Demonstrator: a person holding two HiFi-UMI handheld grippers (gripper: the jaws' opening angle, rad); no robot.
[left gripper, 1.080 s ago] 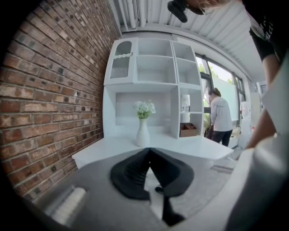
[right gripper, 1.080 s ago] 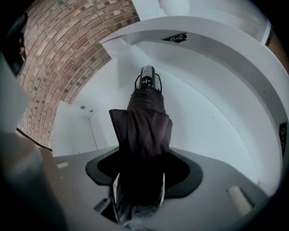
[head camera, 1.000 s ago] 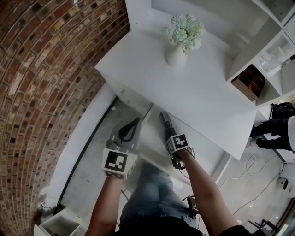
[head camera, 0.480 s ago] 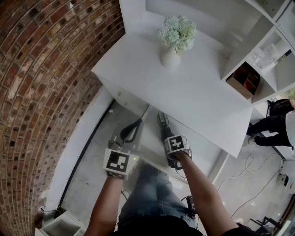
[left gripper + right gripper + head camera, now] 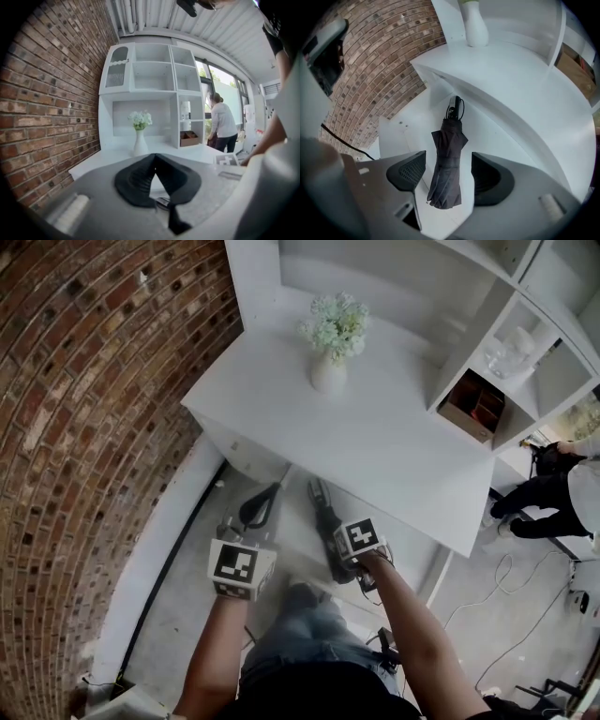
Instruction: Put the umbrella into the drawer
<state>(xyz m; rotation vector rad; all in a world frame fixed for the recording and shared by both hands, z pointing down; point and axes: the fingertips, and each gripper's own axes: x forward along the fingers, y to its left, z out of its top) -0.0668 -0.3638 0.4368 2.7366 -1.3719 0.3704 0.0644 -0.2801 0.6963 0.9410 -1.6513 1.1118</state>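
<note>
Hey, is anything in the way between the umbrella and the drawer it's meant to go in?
Nothing visible. The umbrella already lies inside the open drawer; the right gripper has just been opening its jaws, which stand apart above it.

Place: I am viewing a home-style room set inside an industrial hall.
Home signs: a white desk [image 5: 375, 437] is carrying a flower vase [image 5: 328, 373] at 12 o'clock, with shelving [image 5: 511, 338] standing at 2 o'clock.
Hall signs: a brick wall [image 5: 84, 427] is running along 9 o'clock, and a corrugated ceiling [image 5: 220, 33] is spanning overhead.

Blue jeans [image 5: 300, 624], black top [image 5: 319, 697]; left gripper [image 5: 154, 159] and right gripper [image 5: 448, 176] bear black-and-white cubes [image 5: 239, 566].
</note>
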